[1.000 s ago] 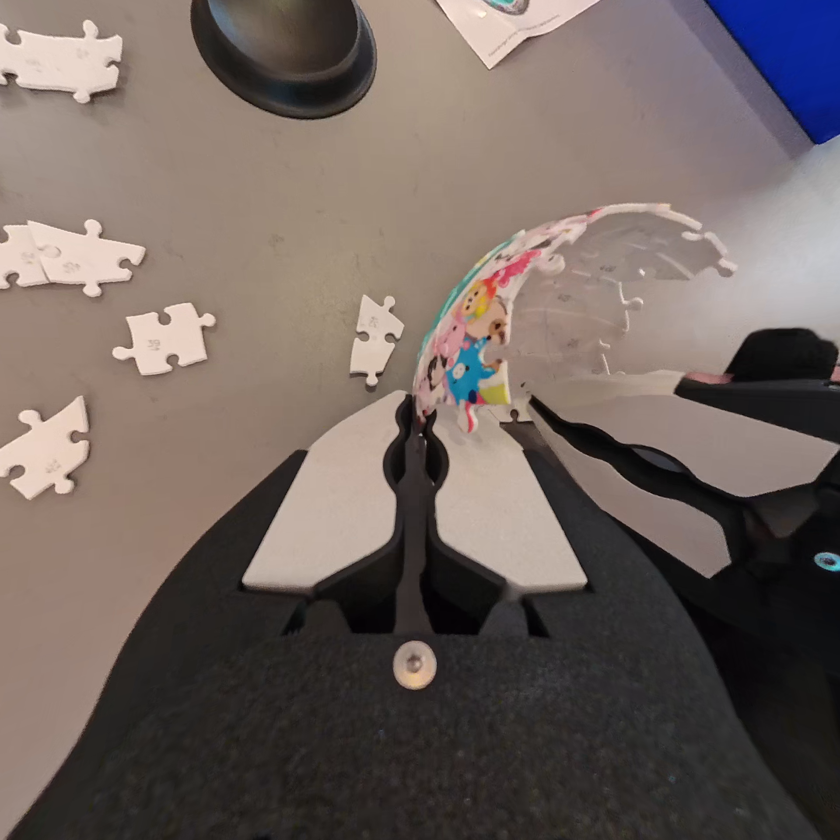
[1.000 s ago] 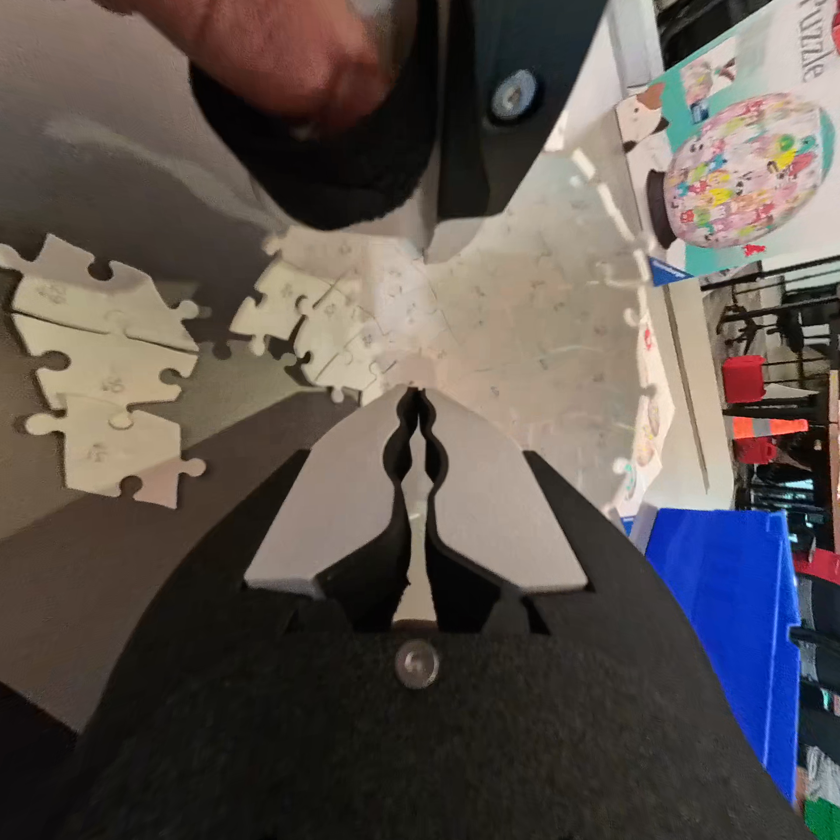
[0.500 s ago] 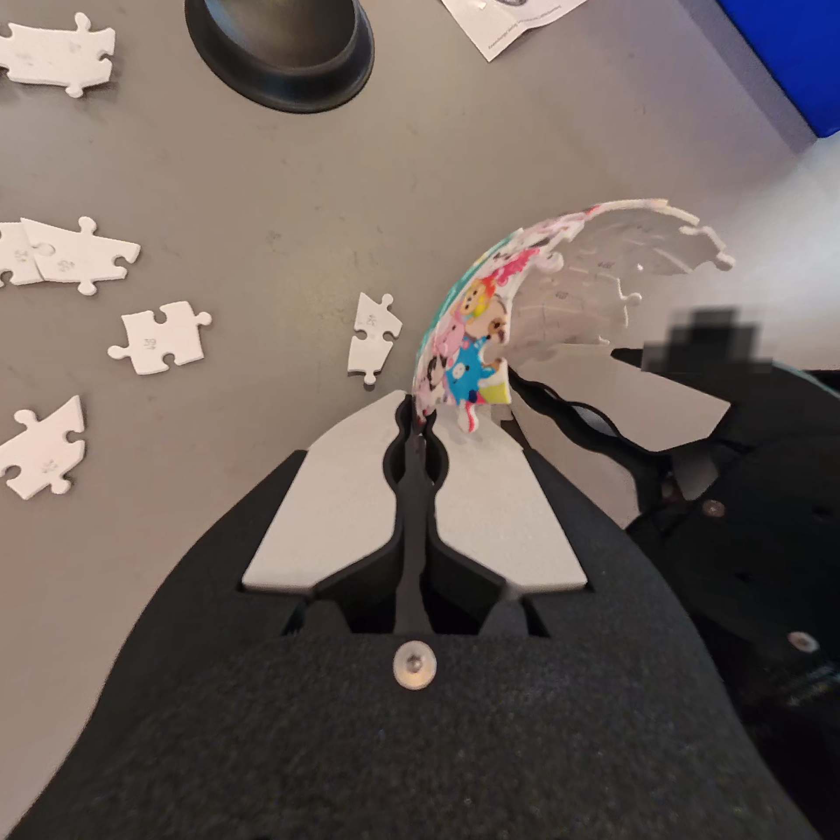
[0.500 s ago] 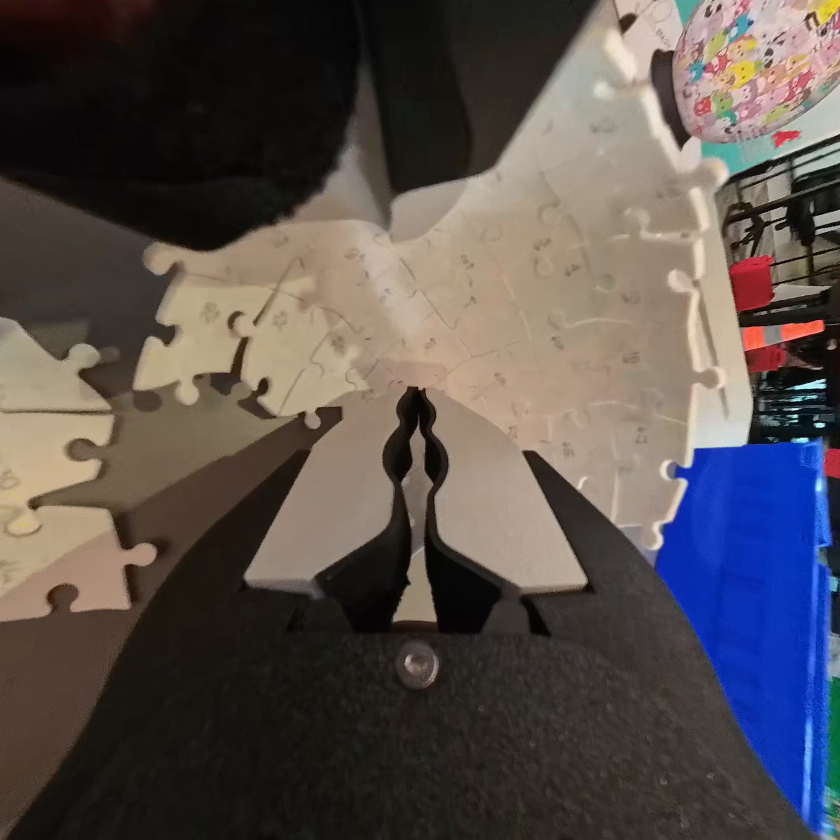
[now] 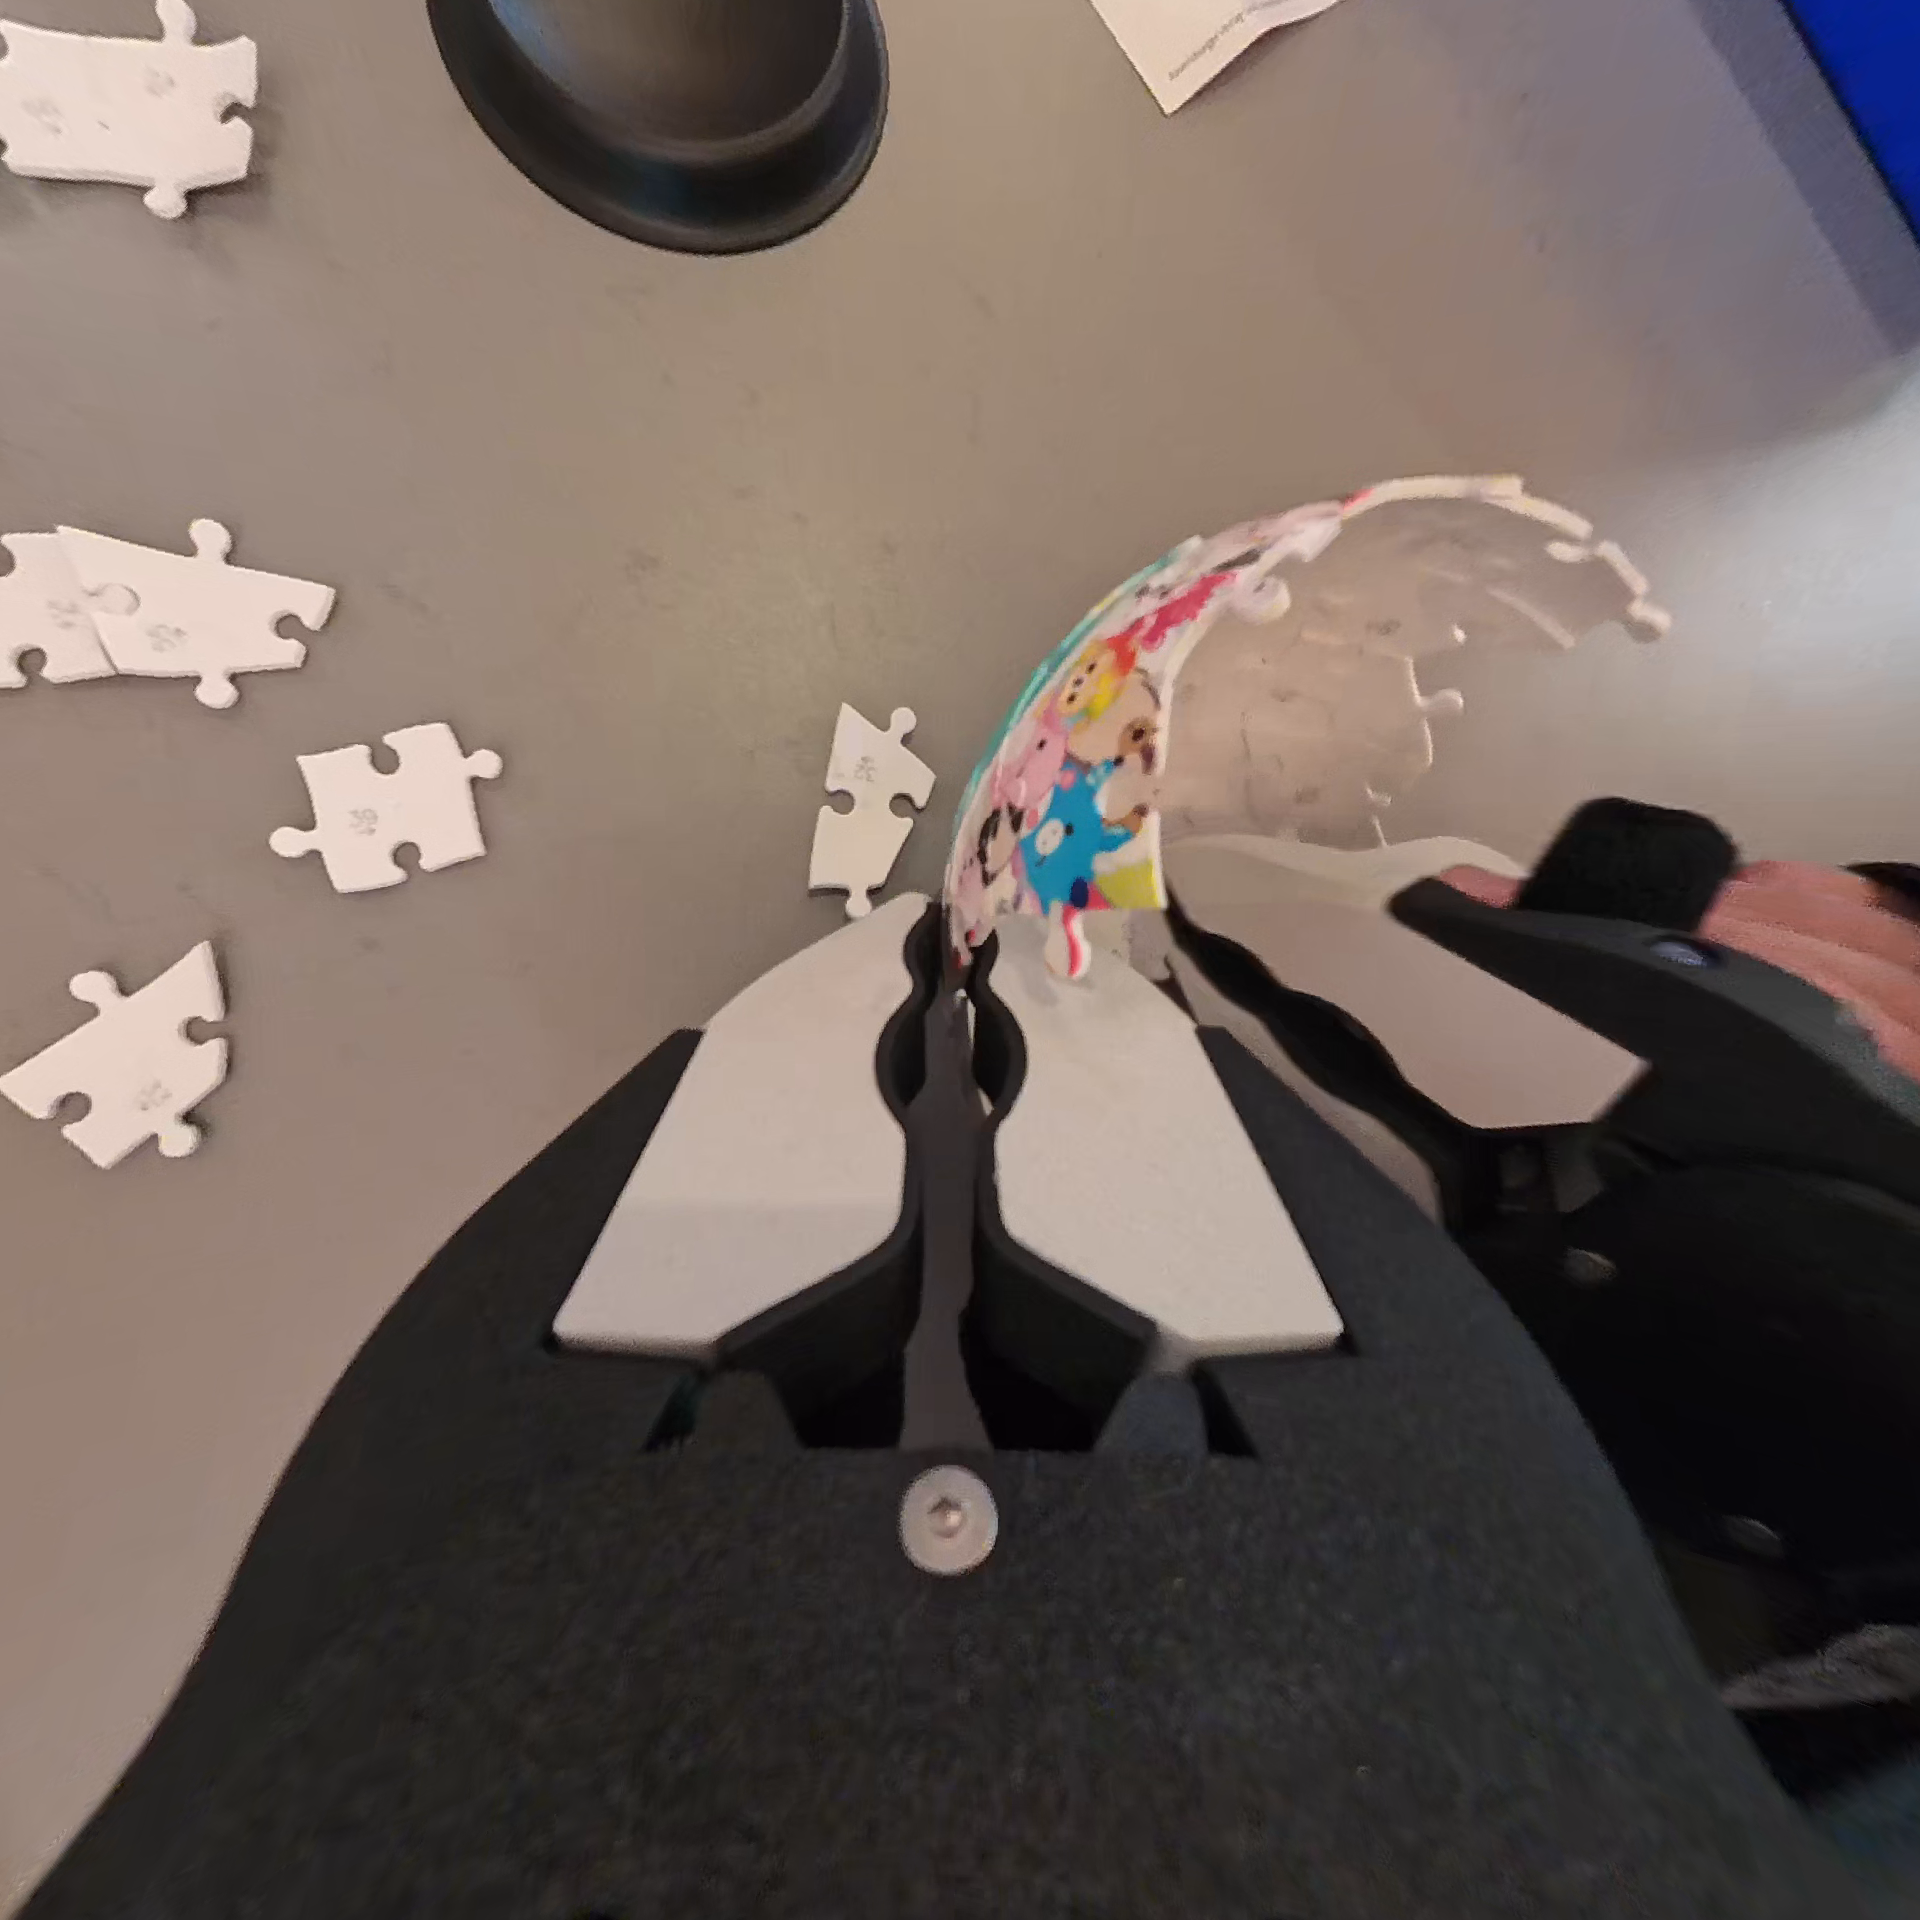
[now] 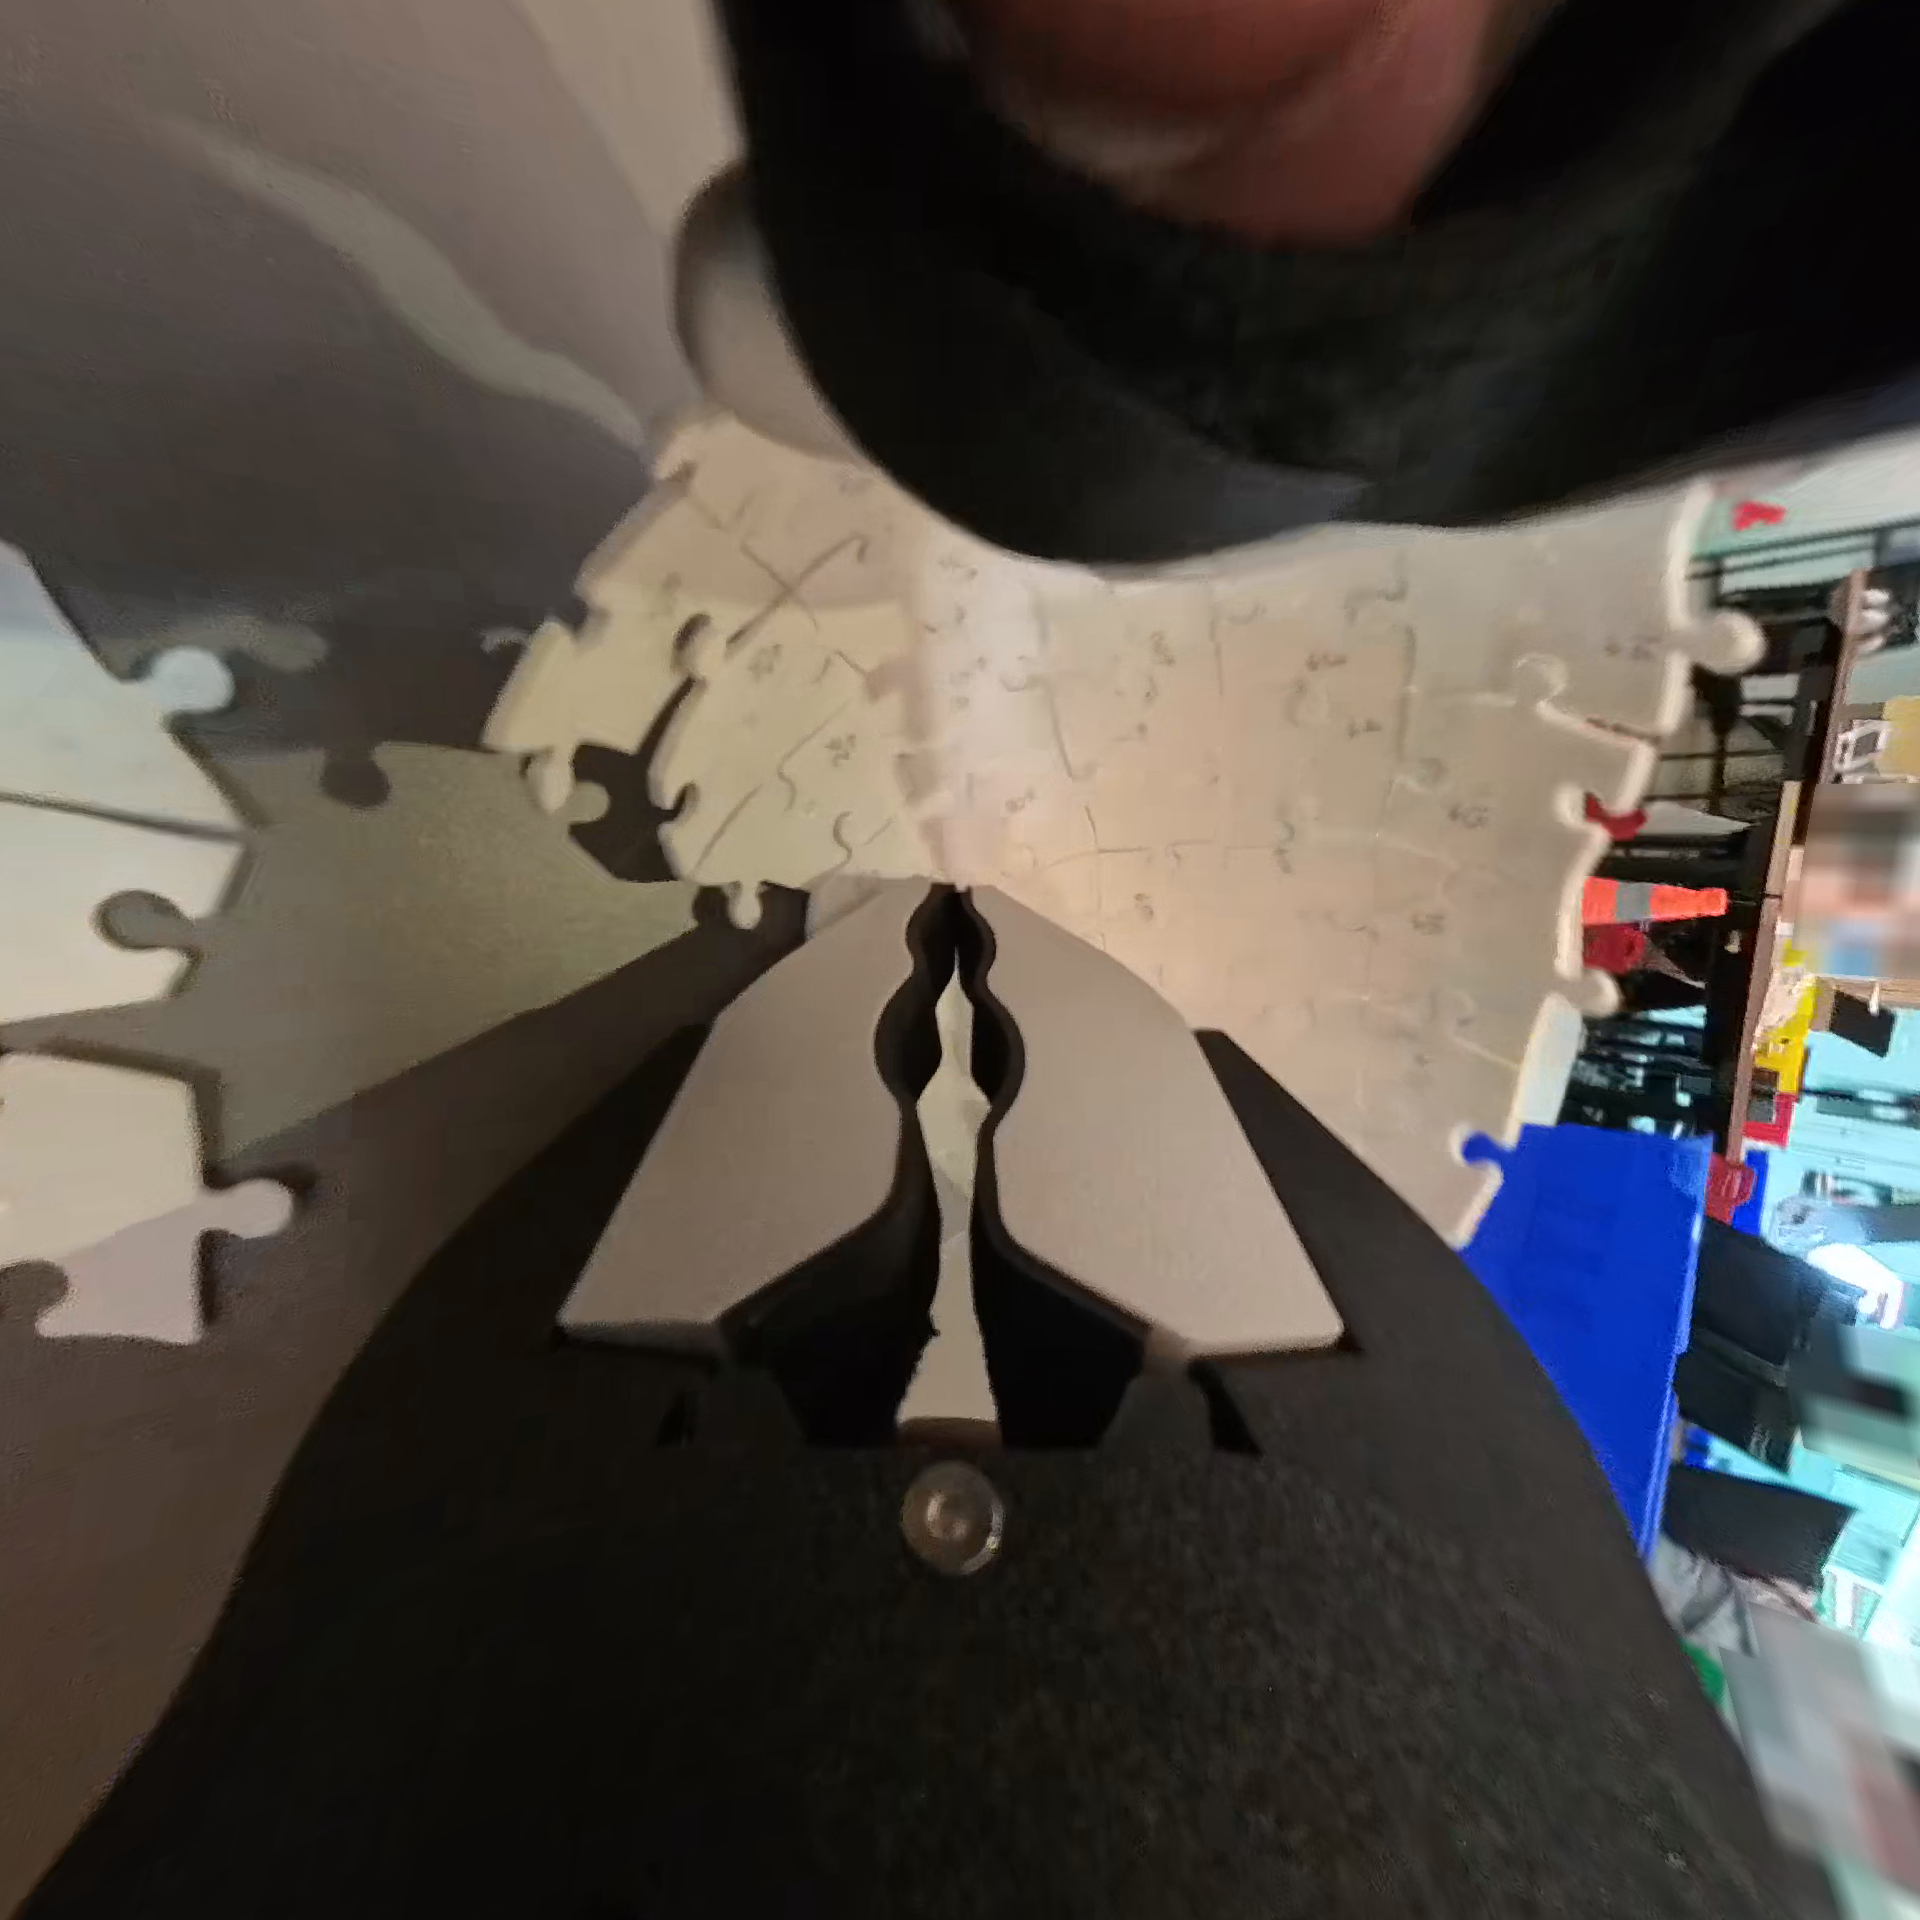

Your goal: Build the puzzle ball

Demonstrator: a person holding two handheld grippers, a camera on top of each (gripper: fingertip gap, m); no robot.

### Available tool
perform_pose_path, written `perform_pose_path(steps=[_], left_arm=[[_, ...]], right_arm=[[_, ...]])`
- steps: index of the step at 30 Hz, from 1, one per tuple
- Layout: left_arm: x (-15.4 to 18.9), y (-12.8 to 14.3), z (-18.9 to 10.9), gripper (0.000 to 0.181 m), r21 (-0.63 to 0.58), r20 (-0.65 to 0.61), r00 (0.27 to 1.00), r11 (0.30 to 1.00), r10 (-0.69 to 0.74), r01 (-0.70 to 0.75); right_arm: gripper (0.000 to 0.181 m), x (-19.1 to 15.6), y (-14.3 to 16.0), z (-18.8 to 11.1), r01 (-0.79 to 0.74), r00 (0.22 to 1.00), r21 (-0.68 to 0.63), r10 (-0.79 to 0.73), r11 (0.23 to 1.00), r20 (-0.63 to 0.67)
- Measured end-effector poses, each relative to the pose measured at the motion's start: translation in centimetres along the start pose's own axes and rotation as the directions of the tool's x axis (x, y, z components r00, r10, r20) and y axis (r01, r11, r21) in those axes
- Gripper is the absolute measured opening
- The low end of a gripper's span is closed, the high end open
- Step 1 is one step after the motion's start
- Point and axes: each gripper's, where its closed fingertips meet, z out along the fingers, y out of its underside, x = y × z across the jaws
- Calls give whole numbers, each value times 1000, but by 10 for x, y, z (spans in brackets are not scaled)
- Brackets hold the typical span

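Note:
The partly built puzzle ball shell [image 5: 1081, 790] is colourful outside and white inside. My left gripper [image 5: 956, 925] is shut on its lower edge and holds it above the grey table [image 5: 623, 468]. My right gripper [image 5: 1174, 925] comes in from the right, with its tips at the shell's lower edge. In the right wrist view the right gripper [image 6: 954, 904] is shut on a white puzzle piece that shows between its jaws, pressed against the shell's white inside [image 6: 1247, 748]. The left gripper and a hand [image 6: 1247, 260] fill the top of that view, blurred.
Several loose white pieces lie on the table, one near the shell [image 5: 868, 805] and others to the left [image 5: 390, 805] [image 5: 130, 1060] [image 5: 177, 613] [image 5: 125, 104]. A black ring stand [image 5: 665, 114] sits at the back, with a paper sheet [image 5: 1226, 42] and a blue bin [image 6: 1579, 1299] to the right. Some 6 cm of space lies between my two pairs of fingers.
The right gripper has twisted and pushed in closer, so the shell's inside fills more of its view. The left gripper keeps its hold on the shell and has barely moved.

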Motion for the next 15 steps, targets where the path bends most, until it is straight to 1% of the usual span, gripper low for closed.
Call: perform_pose_path(steps=[2, 4, 6, 7, 8, 9, 10, 11, 12, 15], left_arm=[[-1, 0, 0, 3, 16, 17, 1000, 1000, -8, 7], [-2, 1, 0, 3, 29, 18, 1000, 999, -26, 26], [-3, 2, 0, 2, 42, 17, 999, 998, -48, 47], [-3, 2, 0, 2, 50, 20, 998, 997, -53, 52], [-4, 3, -1, 2, 58, 24, 998, 997, -57, 56], [-4, 3, -1, 2, 65, 26, 998, 996, -62, 60], [-4, 3, -1, 2, 72, 26, 997, 995, -68, 66], [-3, 4, -1, 2, 77, 25, 997, 994, -75, 73], [-3, 4, -1, 2, 81, 21, 996, 994, -81, 79], [0, 4, 0, 2, 89, 15, 996, 992, -89, 87]], right_arm=[[0, 13, 0, -13, -35, 997, 59, 39, 998, -63], [0, 27, -5, -35, -61, 991, 181, 82, 982, -110], [0, 47, -3, -56, -108, 975, 322, 163, 940, -149], [0, 55, 3, -59, -158, 968, 355, 215, 921, -128], [0, 59, 12, -58, -226, 961, 369, 269, 901, -68], [6, 60, 23, -53, -306, 946, 363, 325, 880, 7], [17, 60, 32, -47, -387, 921, 339, 379, 858, 92], [23, 61, 42, -40, -467, 884, 298, 437, 833, 165], [23, 62, 49, -34, -540, 840, 261, 491, 800, 231], [24, 54, 49, -24, -687, 695, 182, 563, 703, 447]])
